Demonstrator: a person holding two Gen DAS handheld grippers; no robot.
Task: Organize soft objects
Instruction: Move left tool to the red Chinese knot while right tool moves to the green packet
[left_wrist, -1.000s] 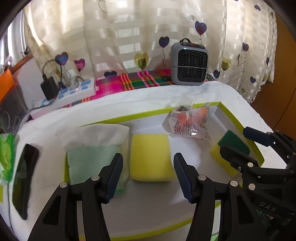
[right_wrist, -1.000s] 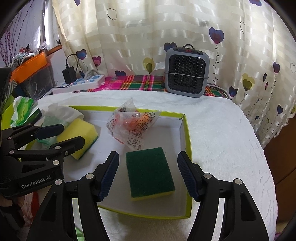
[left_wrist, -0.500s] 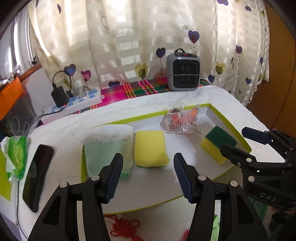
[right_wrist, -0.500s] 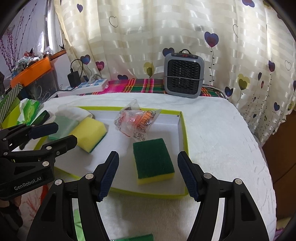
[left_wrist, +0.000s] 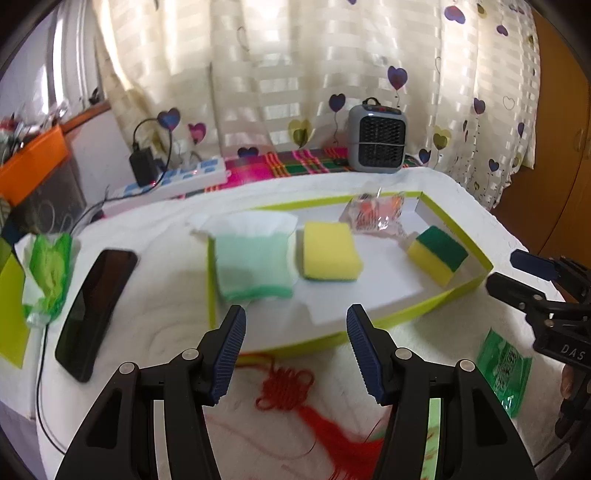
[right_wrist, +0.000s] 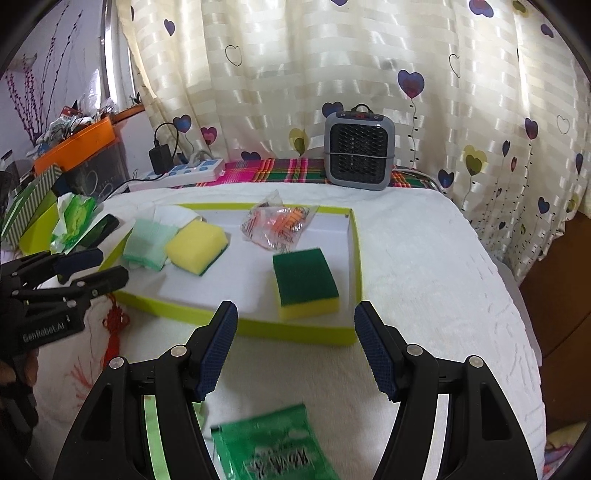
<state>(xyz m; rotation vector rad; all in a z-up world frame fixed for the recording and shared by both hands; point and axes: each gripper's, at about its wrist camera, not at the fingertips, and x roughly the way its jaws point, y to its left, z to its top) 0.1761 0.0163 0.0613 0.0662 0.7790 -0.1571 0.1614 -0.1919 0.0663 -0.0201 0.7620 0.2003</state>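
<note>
A green cloth (left_wrist: 255, 264) lay at the tray's (left_wrist: 399, 320) nine o'clock end. Next came a yellow sponge (left_wrist: 330, 252), then a clear bag (left_wrist: 376, 214) (at twelve o'clock), then a green-topped sponge (left_wrist: 439, 254) at three o'clock. Both the left tongs (left_wrist: 295, 349) and the right tongs (right_wrist: 296, 347) gaped wide, holding nothing.

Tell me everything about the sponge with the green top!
The sponge is a soft rectangular block: dark green scrubby layer on top, yellow foam underneath. It lies flat, green side up, inside the white tray with lime-green walls, near its right wall. Nothing holds it; the crinkly packet sits just behind it.
</note>
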